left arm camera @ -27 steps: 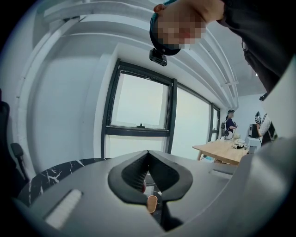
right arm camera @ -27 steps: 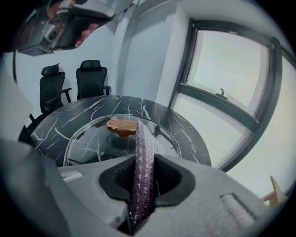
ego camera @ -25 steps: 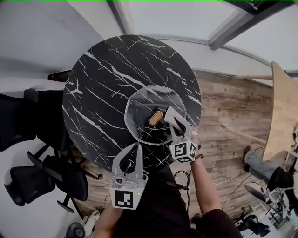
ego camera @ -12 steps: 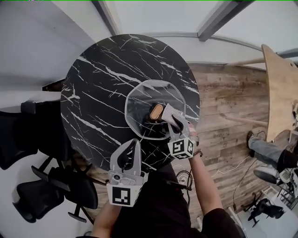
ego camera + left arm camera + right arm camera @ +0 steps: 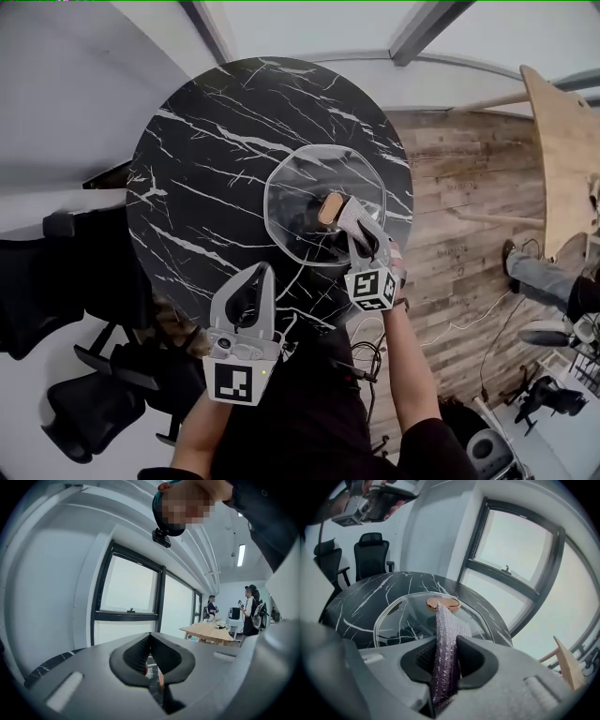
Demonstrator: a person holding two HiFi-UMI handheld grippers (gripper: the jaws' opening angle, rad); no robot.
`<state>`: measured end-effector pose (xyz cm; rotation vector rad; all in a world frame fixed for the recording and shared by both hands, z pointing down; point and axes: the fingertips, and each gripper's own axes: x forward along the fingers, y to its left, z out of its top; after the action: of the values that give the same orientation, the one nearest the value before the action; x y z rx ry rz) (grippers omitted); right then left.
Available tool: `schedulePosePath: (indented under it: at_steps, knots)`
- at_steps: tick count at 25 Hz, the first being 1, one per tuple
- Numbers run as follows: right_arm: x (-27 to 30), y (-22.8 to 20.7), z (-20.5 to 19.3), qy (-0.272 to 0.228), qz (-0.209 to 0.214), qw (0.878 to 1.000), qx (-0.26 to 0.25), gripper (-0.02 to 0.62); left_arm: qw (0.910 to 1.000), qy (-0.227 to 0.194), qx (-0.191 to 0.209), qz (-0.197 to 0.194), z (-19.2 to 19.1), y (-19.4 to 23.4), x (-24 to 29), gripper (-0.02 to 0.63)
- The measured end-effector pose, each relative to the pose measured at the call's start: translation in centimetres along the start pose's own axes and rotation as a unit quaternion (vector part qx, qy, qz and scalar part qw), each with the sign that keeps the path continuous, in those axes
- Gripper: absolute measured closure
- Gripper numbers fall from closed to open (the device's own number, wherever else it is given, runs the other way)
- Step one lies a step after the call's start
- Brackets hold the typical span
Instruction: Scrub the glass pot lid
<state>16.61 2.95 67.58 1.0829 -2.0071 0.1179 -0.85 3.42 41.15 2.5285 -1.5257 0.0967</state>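
Okay, one glass pot lid [image 5: 298, 199] lies flat on the one round black marble table [image 5: 206, 159], toward its right near edge, with one copper-coloured knob [image 5: 330, 207] at the lid's centre. Two grippers are in view. My right gripper [image 5: 357, 234] has its jaws clamped on one silvery scrubbing pad [image 5: 446, 653]. The pad's free end reaches out over the glass to just beside the knob, though I can't tell if it touches. My left gripper [image 5: 254, 279] has its jaws closed together with nothing between them. It hangs at the table's near edge, apart from the lid. Two black office chairs [image 5: 370, 550] stand behind the table in the right gripper view.
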Motion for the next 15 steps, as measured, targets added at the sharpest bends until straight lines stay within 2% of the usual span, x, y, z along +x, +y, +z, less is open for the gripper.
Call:
schedulePosePath:
  at_steps: [15]
  knots:
    - [-1.0, 2.9, 0.3, 0.024, -0.058, 0.995, 0.079, 0.517, 0.9979, -0.005, 0.007, -0.064, 0.6, 2.1, -1.2, 0.603]
